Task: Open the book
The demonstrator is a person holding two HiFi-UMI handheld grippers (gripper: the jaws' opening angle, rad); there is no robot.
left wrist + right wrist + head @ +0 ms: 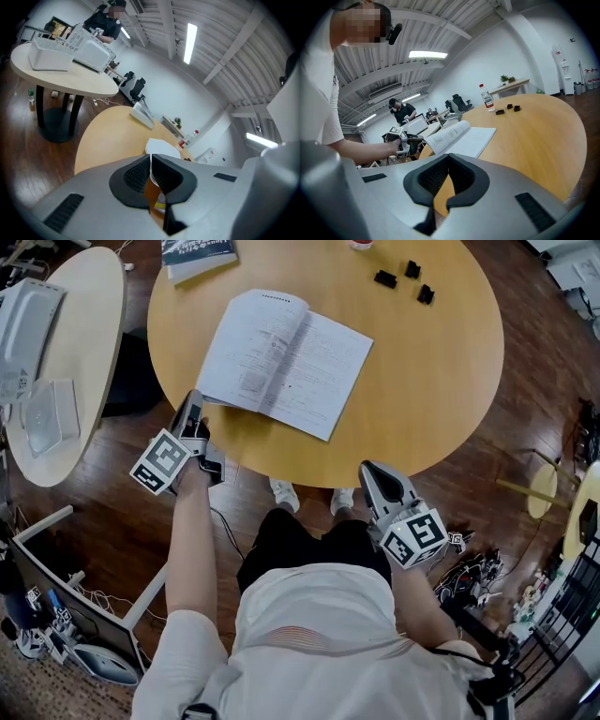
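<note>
The book (pixel 286 362) lies open and flat on the round wooden table (pixel 441 381), pages up. In the right gripper view the book (pixel 461 136) shows with its left pages arched. My left gripper (pixel 192 399) hovers at the table's near left edge, just short of the book's lower left corner, and its jaws (pixel 151 157) are shut with nothing between them. A white page corner of the book (pixel 161 147) shows just past its tips. My right gripper (pixel 367 468) hangs off the near edge, right of the book, jaws (pixel 449 157) shut and empty.
A closed dark book (pixel 197 254) lies at the table's far left rim, and three small black pieces (pixel 405 279) sit at the far right. A bottle (pixel 486 97) stands beyond them. A second pale table (pixel 66 352) with white devices (pixel 23 324) is on the left. Cables litter the floor (pixel 469 568).
</note>
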